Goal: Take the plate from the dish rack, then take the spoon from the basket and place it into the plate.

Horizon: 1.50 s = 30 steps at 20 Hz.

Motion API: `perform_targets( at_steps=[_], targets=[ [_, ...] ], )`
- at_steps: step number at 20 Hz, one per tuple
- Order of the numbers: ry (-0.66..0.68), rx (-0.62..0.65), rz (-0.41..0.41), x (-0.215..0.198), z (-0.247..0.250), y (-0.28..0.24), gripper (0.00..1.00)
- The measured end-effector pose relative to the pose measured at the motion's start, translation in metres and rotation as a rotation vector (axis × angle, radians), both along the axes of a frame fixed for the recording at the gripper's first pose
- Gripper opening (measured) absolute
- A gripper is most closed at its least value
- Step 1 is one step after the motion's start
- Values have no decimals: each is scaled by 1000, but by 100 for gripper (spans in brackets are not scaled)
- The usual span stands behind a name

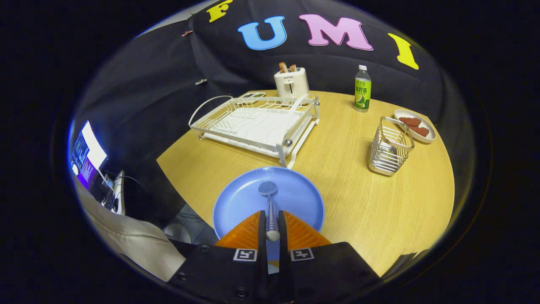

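Note:
A blue plate (244, 202) lies flat on the wooden table (350, 194), just ahead of and partly under my fingers. My gripper (272, 216) is shut on the handle of a spoon (268, 190); the spoon points forward with its bowl over the middle of the plate. The white wire dish rack (257, 122) stands beyond the plate with nothing in it. To the right, the metal wire basket (389, 145) stands upright beside a small dish.
A white toaster (291, 81) with toast stands behind the rack. A green-labelled bottle (362, 89) is at the back right, and a small dish (415, 126) holding red-brown pieces sits behind the basket. A lit screen (86, 154) and a sleeve (126, 236) are beyond the table's left edge.

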<state>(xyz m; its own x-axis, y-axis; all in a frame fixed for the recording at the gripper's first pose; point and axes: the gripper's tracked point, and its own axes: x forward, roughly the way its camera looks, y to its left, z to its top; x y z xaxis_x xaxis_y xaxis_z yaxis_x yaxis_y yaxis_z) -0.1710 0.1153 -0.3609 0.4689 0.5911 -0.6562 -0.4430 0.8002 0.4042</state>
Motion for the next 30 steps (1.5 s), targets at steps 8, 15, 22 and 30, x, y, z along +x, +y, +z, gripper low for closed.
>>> perform_targets(
  at_steps=[8, 15, 22, 30],
  targets=[
    [56, -49, -74, 8, -16, -17, 85],
    [-45, -37, -127, 37, 30, -36, 99],
    [-175, 14, -174, 71, 101, -54, 99],
    [-278, 67, -207, 98, 165, -66, 99]
  ],
)
